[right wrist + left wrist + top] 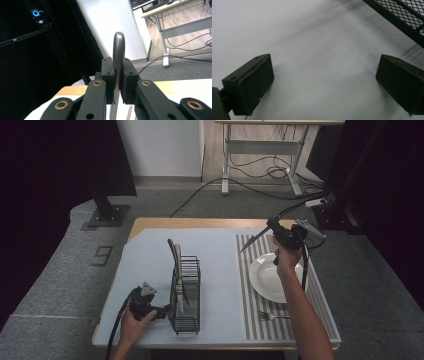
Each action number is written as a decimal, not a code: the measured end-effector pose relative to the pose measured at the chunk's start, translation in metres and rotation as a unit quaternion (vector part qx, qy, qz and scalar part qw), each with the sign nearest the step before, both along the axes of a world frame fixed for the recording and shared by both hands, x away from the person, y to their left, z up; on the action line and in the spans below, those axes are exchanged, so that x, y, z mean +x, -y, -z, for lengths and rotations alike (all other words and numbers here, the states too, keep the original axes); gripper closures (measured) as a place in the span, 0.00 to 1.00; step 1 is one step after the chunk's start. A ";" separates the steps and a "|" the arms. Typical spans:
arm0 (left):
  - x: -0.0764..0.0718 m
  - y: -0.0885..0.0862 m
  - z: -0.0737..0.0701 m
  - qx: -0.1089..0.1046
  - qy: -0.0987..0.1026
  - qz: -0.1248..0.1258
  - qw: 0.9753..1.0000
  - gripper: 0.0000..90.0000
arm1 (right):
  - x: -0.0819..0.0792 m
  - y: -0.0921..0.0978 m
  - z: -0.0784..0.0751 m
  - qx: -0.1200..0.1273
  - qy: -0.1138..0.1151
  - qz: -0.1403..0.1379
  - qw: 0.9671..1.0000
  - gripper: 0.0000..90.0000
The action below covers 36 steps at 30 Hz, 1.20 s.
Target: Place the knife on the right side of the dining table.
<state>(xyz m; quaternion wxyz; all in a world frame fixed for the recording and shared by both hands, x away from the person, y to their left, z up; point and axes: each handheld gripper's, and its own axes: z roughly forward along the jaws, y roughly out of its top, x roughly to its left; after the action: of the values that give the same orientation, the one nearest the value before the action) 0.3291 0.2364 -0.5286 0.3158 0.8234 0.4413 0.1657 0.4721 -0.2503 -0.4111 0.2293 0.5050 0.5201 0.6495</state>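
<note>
My right gripper point(273, 226) is held above the far end of the striped placemat point(248, 295), shut on a metal knife point(254, 240) that slants down to the left. In the right gripper view the jaws point(118, 63) clamp the knife point(118, 45), whose rounded end sticks up past them. My left gripper point(164, 312) rests low at the front left, open, just beside the base of a black wire rack point(186, 292). Its jaws point(325, 62) stand wide apart over the pale mat with nothing between them. The rack's mesh corner point(402, 15) is close by.
Long utensils point(176, 257) stand upright in the rack. A white plate point(267, 277) lies on the striped placemat, with a fork point(272, 316) in front of it. A pale grey mat point(145, 255) covers the wooden table point(150, 222). Desk legs and cables stand on the floor beyond.
</note>
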 end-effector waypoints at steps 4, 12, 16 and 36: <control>0.000 0.000 0.000 0.000 0.000 0.000 1.000 0.01 | 0.004 0.003 0.004 -0.003 -0.007 0.007 1.000 0.93; 0.000 0.000 0.000 0.000 0.000 0.000 1.000 0.01 | 0.014 0.006 0.010 -0.001 -0.013 0.018 1.000 0.93; 0.000 0.000 0.000 0.000 0.000 0.000 1.000 0.01 | 0.021 0.006 0.015 0.008 -0.019 0.019 1.000 0.93; 0.000 0.000 0.000 0.000 0.000 0.000 1.000 0.01 | 0.041 0.011 0.032 0.018 -0.032 0.046 0.998 0.93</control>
<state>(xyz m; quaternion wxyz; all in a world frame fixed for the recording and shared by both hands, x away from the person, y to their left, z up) 0.3292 0.2365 -0.5286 0.3156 0.8237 0.4410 0.1660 0.5130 -0.2613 -0.4432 0.2328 0.5532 0.4914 0.6312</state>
